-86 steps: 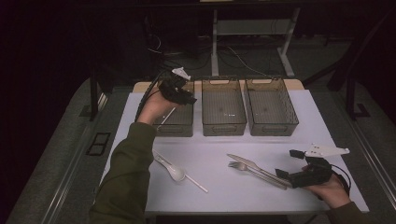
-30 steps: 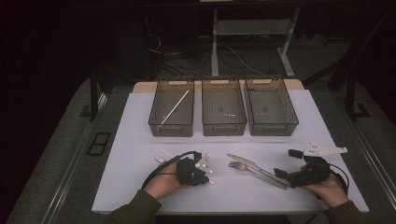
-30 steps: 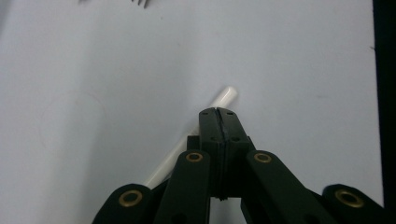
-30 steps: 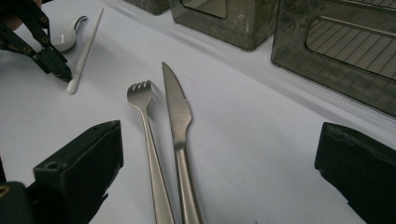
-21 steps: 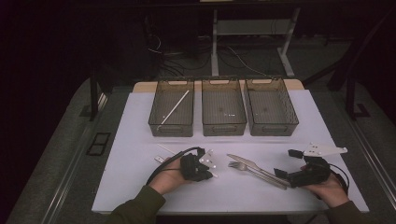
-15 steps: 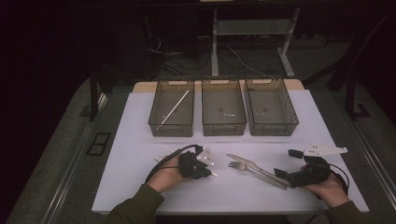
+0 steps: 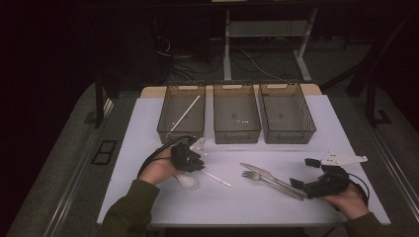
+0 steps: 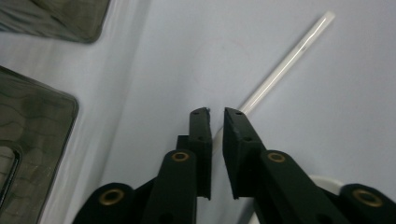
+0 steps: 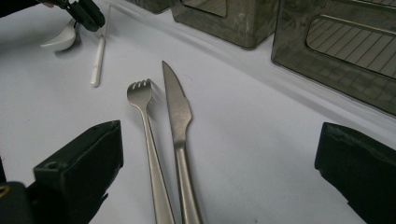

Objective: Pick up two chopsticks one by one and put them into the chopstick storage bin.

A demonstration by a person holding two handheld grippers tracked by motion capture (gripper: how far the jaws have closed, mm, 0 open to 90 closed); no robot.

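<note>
1. The white spoon [image 7: 197, 178] is seen lying flat on the white table [image 7: 148, 128], at about 7 o'clock from the table's middle in the high view.
2. Its long axis runs from 10 o'clock to 4 o'clock; the bowl is at the 10 o'clock end, the handle tip pointing to 4 o'clock.
3. The left gripper [image 8: 215, 114] is set over the spoon's handle near the bowl; its jaws are nearly together around the handle, with a thin gap left.
4. The right gripper [image 9: 219, 154] is held with its jaws wide apart, a fork [image 9: 148, 140] and a knife [image 9: 178, 121] lying between them.
5. 3 dark bins are lined up at 12 o'clock; a white stick [image 7: 185, 113] is held diagonally in the left bin [image 7: 164, 129], and nothing is seen in the middle bin [image 7: 236, 134] or right bin [image 7: 288, 136].
</note>
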